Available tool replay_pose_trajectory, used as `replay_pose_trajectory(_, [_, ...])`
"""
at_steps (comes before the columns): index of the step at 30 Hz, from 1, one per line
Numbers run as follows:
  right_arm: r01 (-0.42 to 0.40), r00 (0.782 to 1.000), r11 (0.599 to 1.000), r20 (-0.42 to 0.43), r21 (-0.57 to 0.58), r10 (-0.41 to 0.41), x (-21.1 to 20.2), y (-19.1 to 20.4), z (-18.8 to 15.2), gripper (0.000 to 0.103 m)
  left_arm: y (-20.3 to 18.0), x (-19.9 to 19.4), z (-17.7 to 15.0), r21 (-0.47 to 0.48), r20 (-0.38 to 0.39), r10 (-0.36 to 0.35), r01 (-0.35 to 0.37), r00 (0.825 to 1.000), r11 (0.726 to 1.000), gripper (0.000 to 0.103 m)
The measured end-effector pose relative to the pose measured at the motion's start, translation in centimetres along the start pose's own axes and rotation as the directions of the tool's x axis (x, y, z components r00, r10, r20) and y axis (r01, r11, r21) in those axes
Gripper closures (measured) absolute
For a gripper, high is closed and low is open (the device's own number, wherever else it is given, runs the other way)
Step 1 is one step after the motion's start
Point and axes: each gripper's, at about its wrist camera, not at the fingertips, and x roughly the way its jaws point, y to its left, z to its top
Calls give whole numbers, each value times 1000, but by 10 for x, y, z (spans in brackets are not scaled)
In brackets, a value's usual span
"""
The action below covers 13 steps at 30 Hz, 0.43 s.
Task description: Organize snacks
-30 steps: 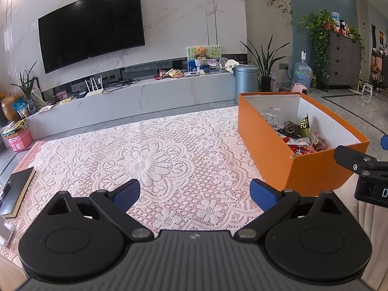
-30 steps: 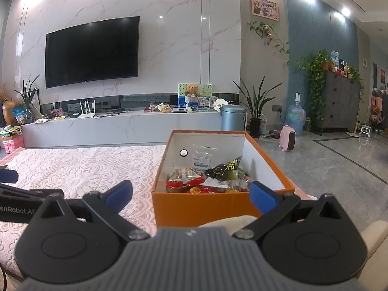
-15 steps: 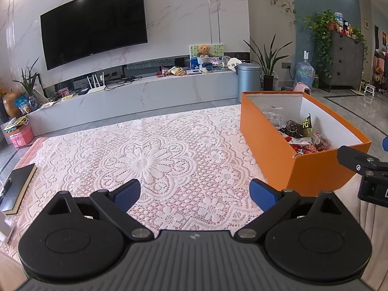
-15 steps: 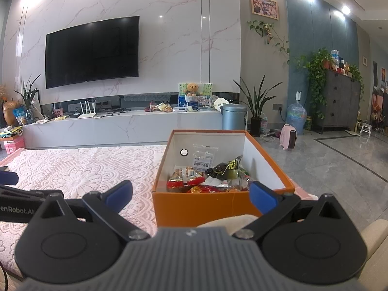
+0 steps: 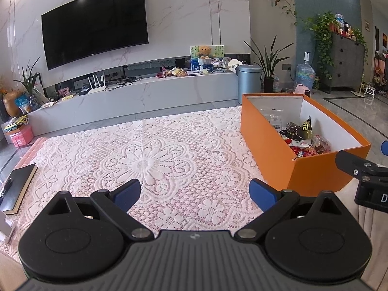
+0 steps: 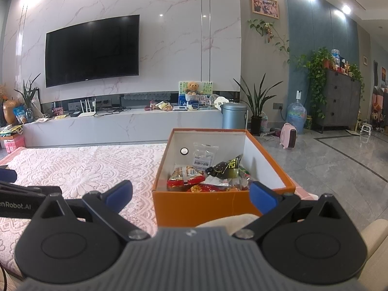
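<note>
An orange box (image 5: 262,135) (image 6: 194,206) with white inner walls stands on the right part of the lace-covered table (image 5: 145,155) (image 6: 80,169). Several snack packets (image 5: 303,138) (image 6: 208,177) lie piled inside it, red, black and clear ones. My left gripper (image 5: 195,192) hovers open over the bare lace, left of the box, with nothing between its blue fingertips. My right gripper (image 6: 191,194) is open too, just in front of the box's near wall, holding nothing. The right gripper's body (image 5: 363,177) shows at the right edge of the left wrist view.
A black notebook (image 5: 18,186) lies at the table's left edge. Beyond the table runs a low marble TV bench (image 5: 135,97) under a wall-mounted television (image 5: 94,21). A grey bin (image 5: 249,82) and potted plants stand on the tiled floor to the right.
The left wrist view has tilted up and drifted slightly, so the box sits a little lower in it. The right gripper has barely moved. Both stay open.
</note>
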Motion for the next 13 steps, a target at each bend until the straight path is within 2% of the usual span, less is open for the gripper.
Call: replay_pose_trajectory(13, [2,1000,1000,-6,-5,-2,1,1,-1,3,1,-1,1,-9,14,-4,4,1000,1000,0])
